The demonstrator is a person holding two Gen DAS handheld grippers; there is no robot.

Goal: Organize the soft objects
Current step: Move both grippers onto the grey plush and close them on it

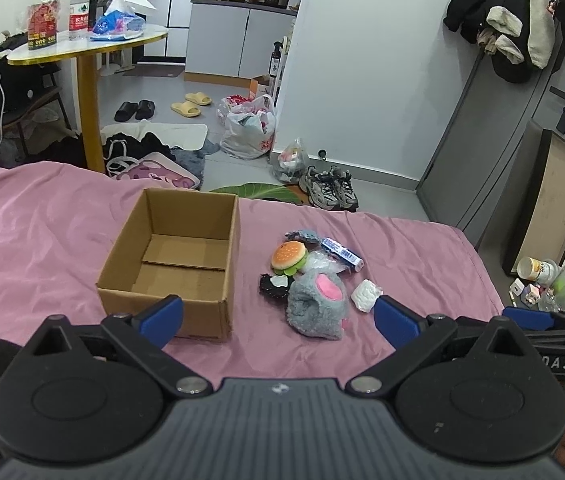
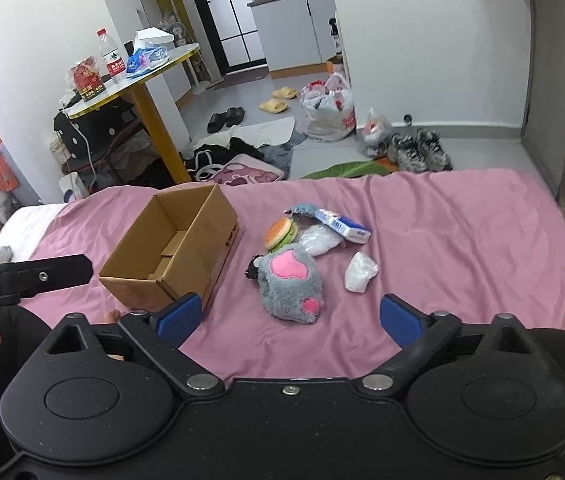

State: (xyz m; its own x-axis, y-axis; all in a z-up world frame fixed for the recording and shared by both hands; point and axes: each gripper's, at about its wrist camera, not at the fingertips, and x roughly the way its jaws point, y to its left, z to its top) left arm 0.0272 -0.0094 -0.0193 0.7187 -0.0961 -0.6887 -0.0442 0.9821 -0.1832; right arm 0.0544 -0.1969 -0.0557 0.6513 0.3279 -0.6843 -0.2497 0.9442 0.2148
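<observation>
An empty cardboard box [image 1: 170,264] stands open on the pink bedsheet [image 1: 42,248]; it also shows in the right wrist view [image 2: 174,248]. To its right lies a pile: a grey plush paw [image 1: 316,304] [image 2: 292,284], a burger plush [image 1: 289,257] [image 2: 280,233], a small black item [image 1: 272,285], a clear plastic bag [image 2: 318,240], a blue-white pack [image 1: 341,254] [image 2: 344,226] and a white packet [image 1: 366,295] [image 2: 359,271]. My left gripper [image 1: 278,320] is open and empty, just short of the paw. My right gripper [image 2: 291,318] is open and empty, near the paw.
The bed's far edge [image 1: 322,204] drops to a cluttered floor with shoes [image 1: 330,188], plastic bags [image 1: 248,128] and clothes. A round yellow-legged table [image 1: 90,44] stands beyond the bed at left. A door [image 1: 522,112] is at right.
</observation>
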